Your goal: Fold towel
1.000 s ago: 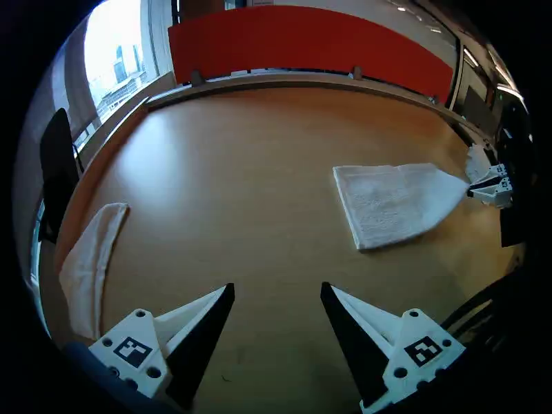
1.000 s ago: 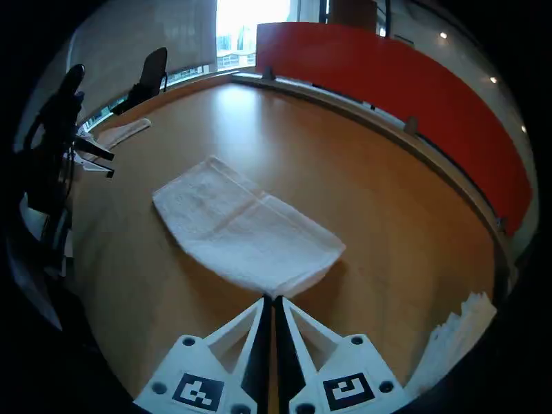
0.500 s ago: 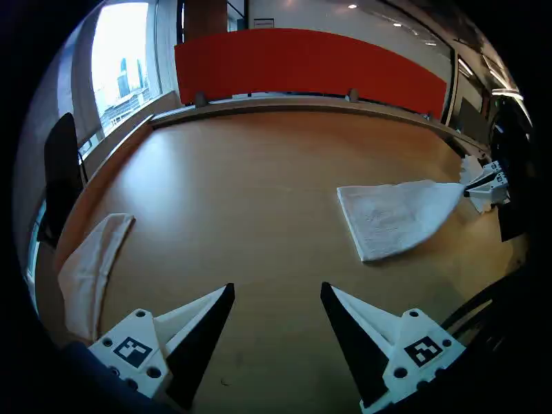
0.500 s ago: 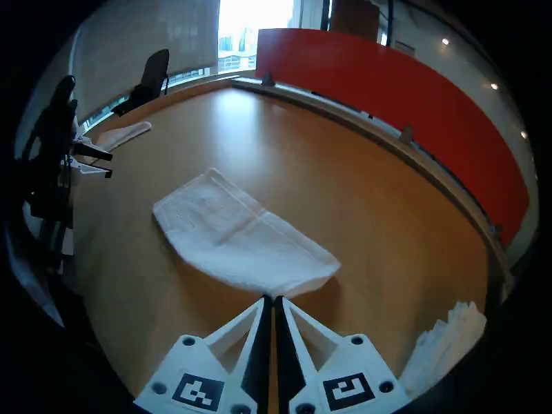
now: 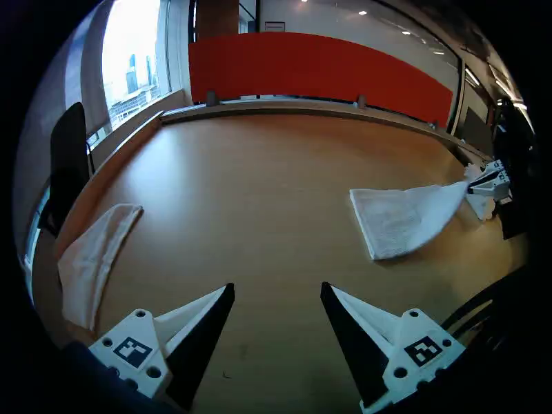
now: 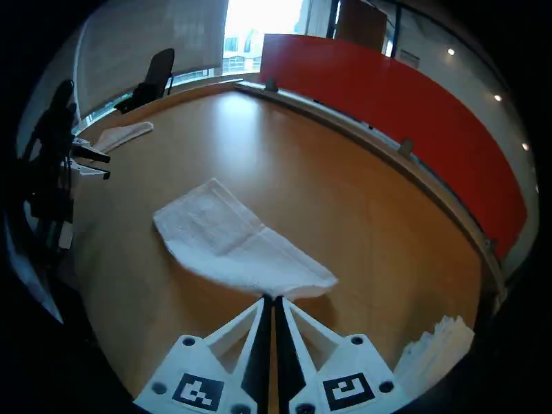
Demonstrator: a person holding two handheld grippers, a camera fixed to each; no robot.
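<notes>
One towel [image 6: 228,243], tight in right claw [image 6: 271,301]

Left gripper [image 5: 276,286]: two white wedge-shaped fingers [image 5: 181,324] tapering to points, with black inner faces; each broad base carries a square black-and-white marker tag [image 5: 132,350] ringed by small dark round screw holes [image 5: 141,313]. Right gripper [image 6: 273,301]: same make, with white triangular fingers, black inner edges, one square tag per base and dark holes at the corners around it. Tag patterns differ from finger to finger.
</notes>
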